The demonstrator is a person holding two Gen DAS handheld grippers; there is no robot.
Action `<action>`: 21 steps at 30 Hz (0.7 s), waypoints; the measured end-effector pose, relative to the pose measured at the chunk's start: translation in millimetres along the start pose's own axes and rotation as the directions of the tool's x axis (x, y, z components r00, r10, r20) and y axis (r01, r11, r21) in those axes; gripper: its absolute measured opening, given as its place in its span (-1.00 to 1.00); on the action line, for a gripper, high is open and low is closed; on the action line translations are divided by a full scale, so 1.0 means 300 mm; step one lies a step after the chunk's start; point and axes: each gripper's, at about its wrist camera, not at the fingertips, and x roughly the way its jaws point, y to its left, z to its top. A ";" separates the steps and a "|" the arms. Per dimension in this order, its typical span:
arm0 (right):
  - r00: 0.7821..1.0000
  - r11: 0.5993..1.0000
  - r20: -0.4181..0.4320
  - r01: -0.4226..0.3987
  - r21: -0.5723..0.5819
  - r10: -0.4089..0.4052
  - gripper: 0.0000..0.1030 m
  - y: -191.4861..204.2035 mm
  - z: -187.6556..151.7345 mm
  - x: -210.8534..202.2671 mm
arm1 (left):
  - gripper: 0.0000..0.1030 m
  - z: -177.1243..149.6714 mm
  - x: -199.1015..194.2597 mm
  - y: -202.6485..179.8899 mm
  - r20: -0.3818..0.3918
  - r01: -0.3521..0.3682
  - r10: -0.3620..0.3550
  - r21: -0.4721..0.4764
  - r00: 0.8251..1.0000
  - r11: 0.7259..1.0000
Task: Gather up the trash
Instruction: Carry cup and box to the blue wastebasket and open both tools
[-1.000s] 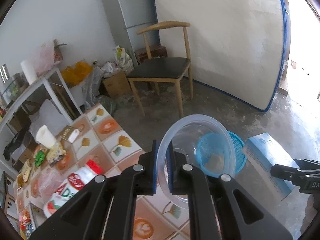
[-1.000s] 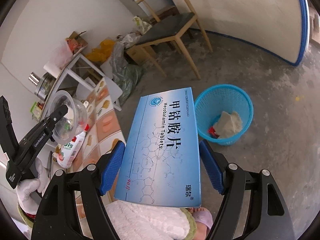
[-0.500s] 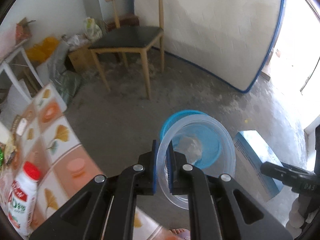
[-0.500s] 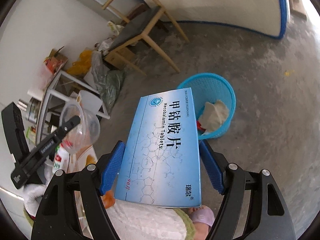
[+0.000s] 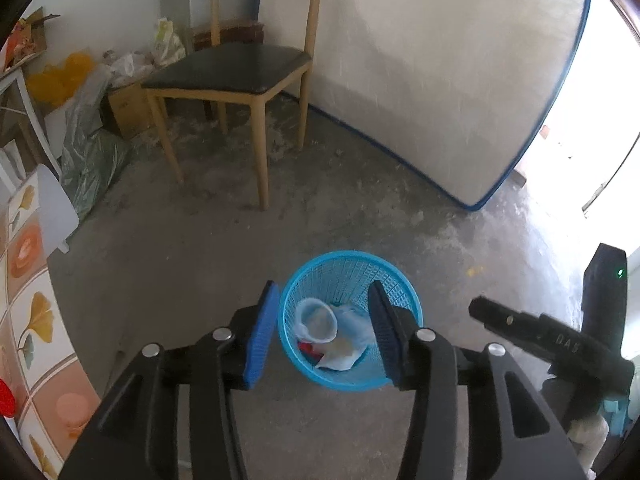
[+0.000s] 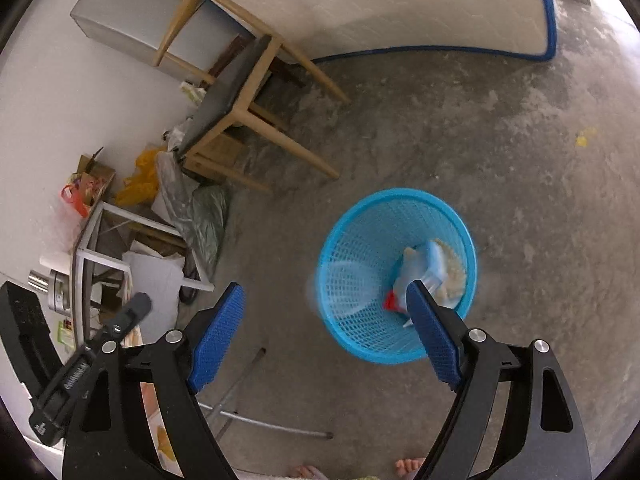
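The blue box (image 6: 434, 266) lies in the basket (image 6: 360, 240) below both grippers' just-opened, empty jaws.

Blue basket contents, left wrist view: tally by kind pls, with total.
In the blue basket:
clear plastic cup: 1
blue medicine box: 1
crumpled pale paper: 1
red scrap: 1
Total: 4 visible; anything beneath is hidden.

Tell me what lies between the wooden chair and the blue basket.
Only bare concrete floor lies between the wooden chair and the blue basket; the left wrist view shows it best.
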 end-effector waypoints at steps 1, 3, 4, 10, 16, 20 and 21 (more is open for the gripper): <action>1.000 1.000 -0.008 0.005 -0.007 -0.005 0.53 -0.002 -0.014 -0.004 | -0.11 -0.010 -0.008 0.012 0.004 0.001 -0.001 -0.004 1.000 1.000; 1.000 1.000 -0.019 0.015 -0.018 -0.016 0.53 -0.005 -0.045 -0.015 | -0.11 -0.020 -0.022 0.038 0.007 0.010 -0.009 -0.026 1.000 1.000; 1.000 1.000 -0.021 0.016 -0.023 -0.016 0.53 -0.009 -0.059 -0.022 | -0.11 -0.030 -0.037 0.057 0.010 0.015 -0.015 -0.047 1.000 0.999; 0.999 0.999 -0.030 0.009 -0.044 -0.010 0.53 -0.007 -0.139 -0.089 | -0.11 -0.076 -0.159 0.116 0.047 0.040 -0.036 -0.096 0.998 0.995; 0.999 0.994 -0.043 0.004 -0.109 -0.009 0.53 0.052 -0.206 -0.150 | -0.11 -0.097 -0.308 0.127 0.081 0.058 -0.051 -0.075 0.995 0.996; 0.999 0.989 -0.051 -0.027 -0.149 0.019 0.53 0.112 -0.237 -0.190 | -0.11 -0.099 -0.434 0.139 0.114 0.068 -0.060 -0.073 0.992 0.995; 0.998 0.986 -0.055 -0.040 -0.159 0.031 0.53 0.132 -0.243 -0.201 | -0.11 -0.107 -0.458 0.145 0.117 0.069 -0.060 -0.072 0.991 0.995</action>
